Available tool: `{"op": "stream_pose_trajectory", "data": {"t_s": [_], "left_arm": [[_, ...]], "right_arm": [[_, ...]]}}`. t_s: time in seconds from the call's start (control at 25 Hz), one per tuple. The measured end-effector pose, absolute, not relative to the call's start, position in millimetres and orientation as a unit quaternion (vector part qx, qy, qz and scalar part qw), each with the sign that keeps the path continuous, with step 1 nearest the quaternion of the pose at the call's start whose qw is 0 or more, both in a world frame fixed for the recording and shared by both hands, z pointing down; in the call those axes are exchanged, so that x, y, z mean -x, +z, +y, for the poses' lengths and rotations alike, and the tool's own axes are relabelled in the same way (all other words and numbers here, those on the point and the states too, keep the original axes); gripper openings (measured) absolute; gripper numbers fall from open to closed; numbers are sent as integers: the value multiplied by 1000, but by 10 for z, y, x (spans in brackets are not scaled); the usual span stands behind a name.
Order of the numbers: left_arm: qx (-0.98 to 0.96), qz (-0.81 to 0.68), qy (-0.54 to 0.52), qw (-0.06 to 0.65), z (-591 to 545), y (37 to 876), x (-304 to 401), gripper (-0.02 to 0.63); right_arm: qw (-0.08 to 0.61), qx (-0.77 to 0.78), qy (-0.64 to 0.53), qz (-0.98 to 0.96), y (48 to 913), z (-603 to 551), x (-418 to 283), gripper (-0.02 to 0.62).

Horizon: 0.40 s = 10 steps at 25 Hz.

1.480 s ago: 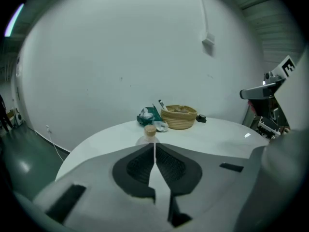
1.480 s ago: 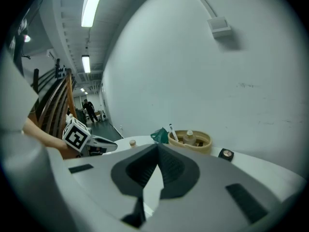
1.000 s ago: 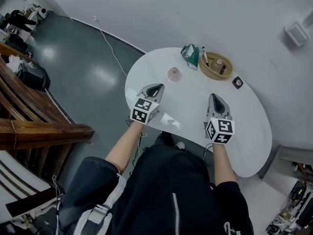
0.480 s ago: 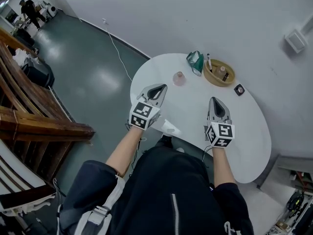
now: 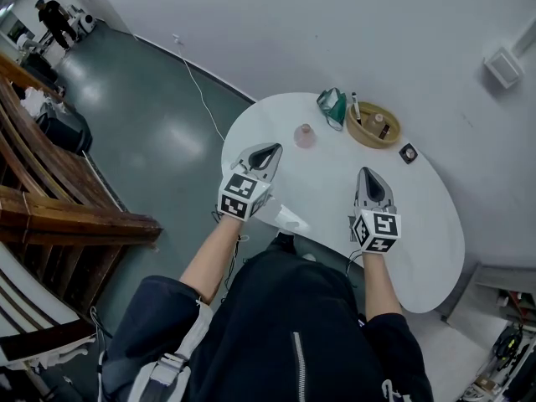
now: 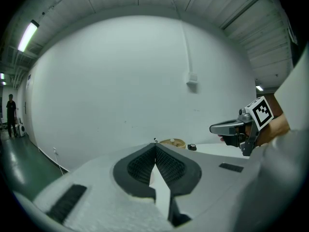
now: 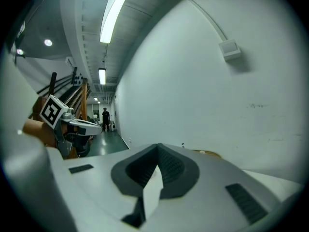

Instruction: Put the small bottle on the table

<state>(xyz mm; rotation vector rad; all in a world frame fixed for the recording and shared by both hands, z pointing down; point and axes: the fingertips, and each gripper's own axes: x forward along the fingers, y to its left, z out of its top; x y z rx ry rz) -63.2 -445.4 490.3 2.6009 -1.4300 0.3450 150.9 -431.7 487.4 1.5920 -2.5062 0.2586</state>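
Observation:
A small pinkish bottle (image 5: 305, 135) stands upright on the white table (image 5: 419, 216), near its far left part. My left gripper (image 5: 269, 148) hovers just short of it, shut with nothing between the jaws. To the right, my right gripper (image 5: 369, 172) is also shut and empty over the table's middle. In the left gripper view the jaws (image 6: 155, 147) meet at a point, and the right gripper (image 6: 236, 127) shows at the right. The right gripper view shows its jaws (image 7: 158, 148) closed and the left gripper (image 7: 77, 125) at the left.
A round wooden tray (image 5: 363, 126) at the table's far edge holds small bottles and a pen-like stick. A green object (image 5: 332, 107) lies left of it, and a small black item (image 5: 408, 152) lies to its right. A wall is close behind; wooden stairs (image 5: 50, 199) stand far left.
The head view has shifted a little, so the table sits slightly further right. Both grippers stay shut over the table in much the same places.

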Motion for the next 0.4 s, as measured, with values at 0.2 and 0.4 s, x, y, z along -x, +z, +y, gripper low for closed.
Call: {"op": "stream_pose_trajectory", "data": {"t_s": [0.2, 0.4], "left_arm": [[-869, -476, 114, 78, -4489, 4912, 599, 2], [-870, -474, 114, 79, -4496, 4920, 581, 2]], "right_arm": [[79, -532, 89, -838, 4890, -4348, -1524, 0], [79, -533, 91, -837, 4899, -4345, -1529, 0]]}}
